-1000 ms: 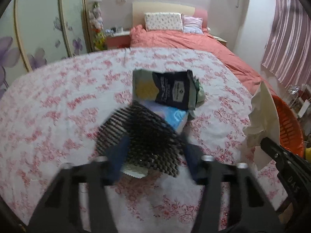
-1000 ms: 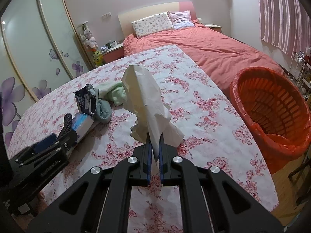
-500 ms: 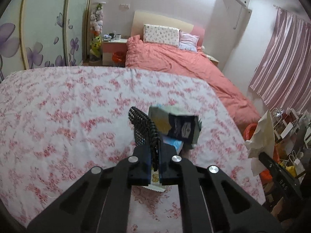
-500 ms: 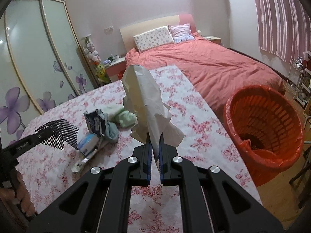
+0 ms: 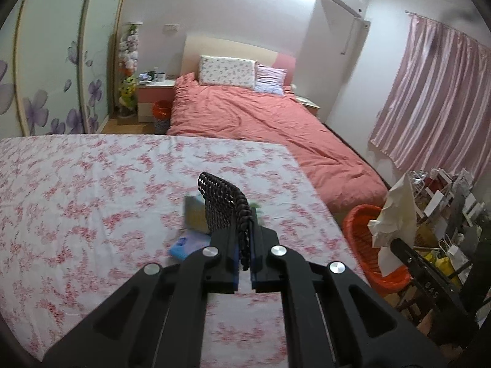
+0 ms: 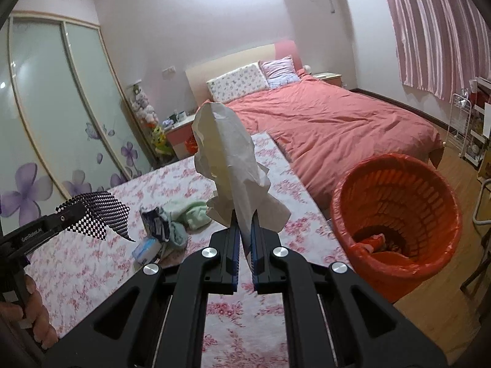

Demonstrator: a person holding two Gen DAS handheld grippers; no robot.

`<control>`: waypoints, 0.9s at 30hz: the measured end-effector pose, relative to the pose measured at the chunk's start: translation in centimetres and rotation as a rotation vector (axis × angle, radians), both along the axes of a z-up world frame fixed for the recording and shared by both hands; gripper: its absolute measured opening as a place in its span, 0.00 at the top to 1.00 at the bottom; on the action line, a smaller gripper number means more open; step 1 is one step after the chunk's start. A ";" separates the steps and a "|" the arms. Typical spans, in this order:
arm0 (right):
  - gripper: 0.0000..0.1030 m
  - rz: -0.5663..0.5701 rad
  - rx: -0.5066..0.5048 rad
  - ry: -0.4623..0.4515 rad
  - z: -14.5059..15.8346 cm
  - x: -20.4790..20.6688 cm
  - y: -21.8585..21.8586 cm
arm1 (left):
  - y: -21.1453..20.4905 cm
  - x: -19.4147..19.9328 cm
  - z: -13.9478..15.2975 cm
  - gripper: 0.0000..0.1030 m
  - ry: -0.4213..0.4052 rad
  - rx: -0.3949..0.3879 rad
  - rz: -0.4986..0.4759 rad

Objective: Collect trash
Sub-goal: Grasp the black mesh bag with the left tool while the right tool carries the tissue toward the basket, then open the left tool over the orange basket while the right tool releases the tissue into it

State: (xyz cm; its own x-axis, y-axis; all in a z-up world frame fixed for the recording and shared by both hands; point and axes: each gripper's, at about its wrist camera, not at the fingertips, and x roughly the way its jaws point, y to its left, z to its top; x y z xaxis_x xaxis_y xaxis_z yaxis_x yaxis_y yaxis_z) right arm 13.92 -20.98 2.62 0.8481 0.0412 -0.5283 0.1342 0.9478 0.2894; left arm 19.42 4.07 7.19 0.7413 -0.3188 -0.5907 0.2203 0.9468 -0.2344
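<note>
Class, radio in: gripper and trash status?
Left gripper shut on black mesh scrap. Right gripper shut on crumpled white paper. Orange bin alongside, path clear.

My left tool [image 5: 244, 262] pinches a black mesh scrap [image 5: 223, 204] above the floral worktop [image 5: 92, 202]; at far right my other tool [image 5: 396, 243] grips crumpled paper [image 5: 396, 211] over the orange bin [image 5: 362, 239]
</note>
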 end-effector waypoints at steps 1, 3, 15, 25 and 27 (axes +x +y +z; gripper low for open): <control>0.94 -0.006 0.003 -0.003 0.1 -0.1 -0.3 | -0.5 -0.1 0.2 0.94 -0.003 -0.003 -0.010; 0.94 -0.021 0.007 -0.009 0.2 -0.2 -1.0 | -1.9 -0.4 0.6 0.94 -0.010 -0.012 -0.041; 0.94 -0.136 0.039 -0.033 -0.1 -1.0 -6.4 | -10.3 -1.1 0.8 0.94 -0.024 -0.019 -0.225; 0.94 -0.240 0.072 -0.030 -1.6 -1.2 -11.0 | -18.0 -0.8 -0.2 0.94 -0.007 -0.032 -0.371; 0.94 -0.260 0.077 -0.027 -2.0 -1.3 -12.2 | -19.9 -0.7 -0.5 0.94 -0.002 -0.033 -0.406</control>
